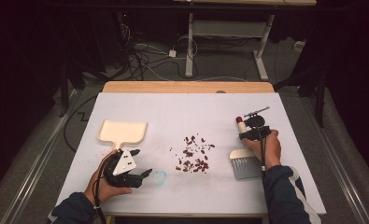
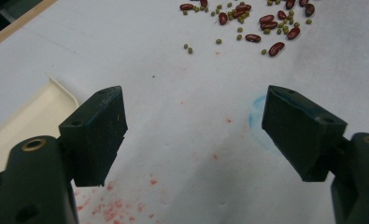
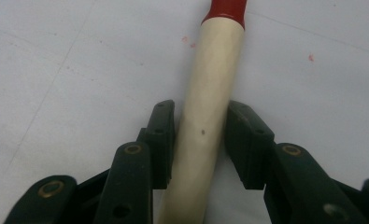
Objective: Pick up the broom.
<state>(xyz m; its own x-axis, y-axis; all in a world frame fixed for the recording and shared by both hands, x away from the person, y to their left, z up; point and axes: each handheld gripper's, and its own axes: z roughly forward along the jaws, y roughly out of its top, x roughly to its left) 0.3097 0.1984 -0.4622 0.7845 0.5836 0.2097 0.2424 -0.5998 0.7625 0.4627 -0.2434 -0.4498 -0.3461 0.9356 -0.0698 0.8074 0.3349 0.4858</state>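
Observation:
A small brush lies on the white table at the right, its grey bristle head (image 1: 245, 165) near the person. Its cream handle (image 3: 205, 116) ends in a red tip (image 1: 239, 120). My right gripper (image 1: 254, 133) (image 3: 198, 109) is shut on that handle, a pad pressed against each side. A cream dustpan (image 1: 122, 130) (image 2: 23, 116) sits at the left. Just in front of it, my left gripper (image 1: 142, 162) (image 2: 191, 112) rests open with nothing between its fingers. A scatter of red beans and small green ones (image 1: 194, 154) (image 2: 257, 23) lies between the two grippers.
The white table cover (image 1: 187, 112) carries a faint blue ring stain (image 1: 159, 176) (image 2: 257, 116) and red specks by my left gripper. A wooden edge (image 1: 187, 87) runs along the far side. Beyond it are floor cables and a desk frame (image 1: 189, 46).

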